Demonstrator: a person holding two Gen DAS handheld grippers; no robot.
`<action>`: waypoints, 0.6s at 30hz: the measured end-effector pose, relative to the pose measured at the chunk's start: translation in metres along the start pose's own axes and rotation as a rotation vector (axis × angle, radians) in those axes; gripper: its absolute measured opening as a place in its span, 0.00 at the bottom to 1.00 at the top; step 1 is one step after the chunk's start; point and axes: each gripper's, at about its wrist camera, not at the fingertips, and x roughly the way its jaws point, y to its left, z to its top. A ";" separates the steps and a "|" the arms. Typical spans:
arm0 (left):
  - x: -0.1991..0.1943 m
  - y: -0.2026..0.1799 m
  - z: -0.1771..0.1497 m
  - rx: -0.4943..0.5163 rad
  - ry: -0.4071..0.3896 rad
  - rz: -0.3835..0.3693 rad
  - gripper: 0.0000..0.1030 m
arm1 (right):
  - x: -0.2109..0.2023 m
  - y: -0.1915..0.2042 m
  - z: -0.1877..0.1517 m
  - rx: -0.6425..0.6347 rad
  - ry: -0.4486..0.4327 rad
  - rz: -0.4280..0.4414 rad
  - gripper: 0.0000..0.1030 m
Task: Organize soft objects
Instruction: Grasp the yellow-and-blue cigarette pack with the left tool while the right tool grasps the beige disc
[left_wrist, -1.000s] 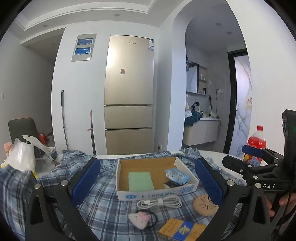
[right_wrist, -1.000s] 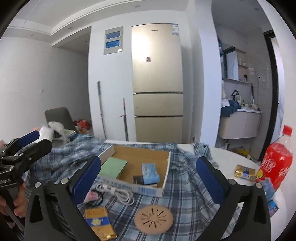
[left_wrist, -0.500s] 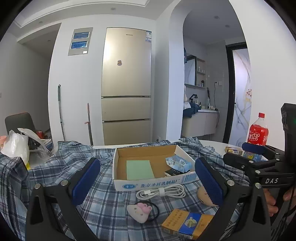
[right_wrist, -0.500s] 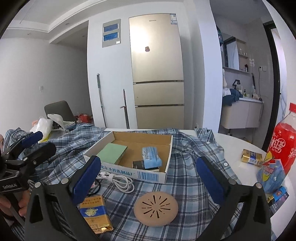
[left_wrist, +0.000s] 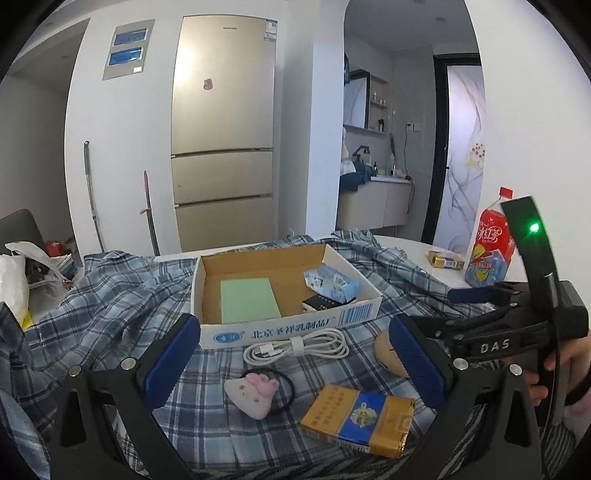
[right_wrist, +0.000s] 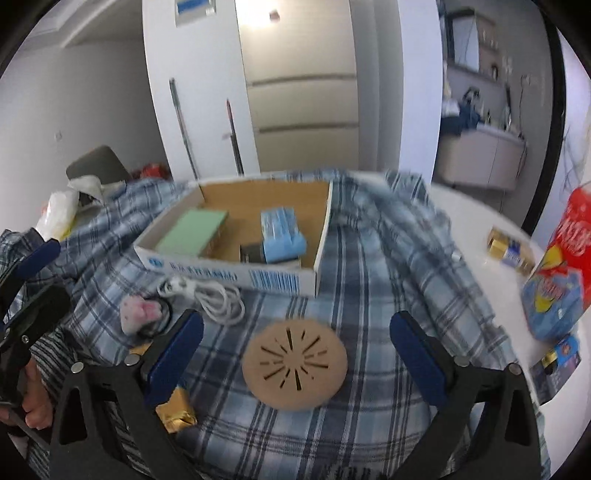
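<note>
A cardboard box sits on a blue plaid cloth. It holds a green pad, a blue tissue pack and a small black item. In front lie a white cable, a pink-white plush hair tie, a yellow-blue pack and a tan round pad. My left gripper is open over the hair tie and cable. My right gripper is open over the round pad.
A red drink bottle and small gold packs stand on the white table at right. A white plastic bag lies at left. A fridge stands behind.
Both grippers have dropped lower and tilted down toward the cloth. The right gripper has come closer over the round pad. Both stay open.
</note>
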 end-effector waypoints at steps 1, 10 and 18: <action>0.001 0.000 0.000 -0.002 0.008 0.002 1.00 | 0.005 -0.001 -0.001 0.000 0.032 0.012 0.93; 0.026 0.005 -0.006 -0.023 0.150 -0.002 1.00 | 0.033 0.007 -0.009 -0.047 0.184 -0.016 0.88; 0.029 0.003 -0.008 -0.017 0.175 -0.006 1.00 | 0.050 0.006 -0.012 -0.051 0.276 -0.032 0.87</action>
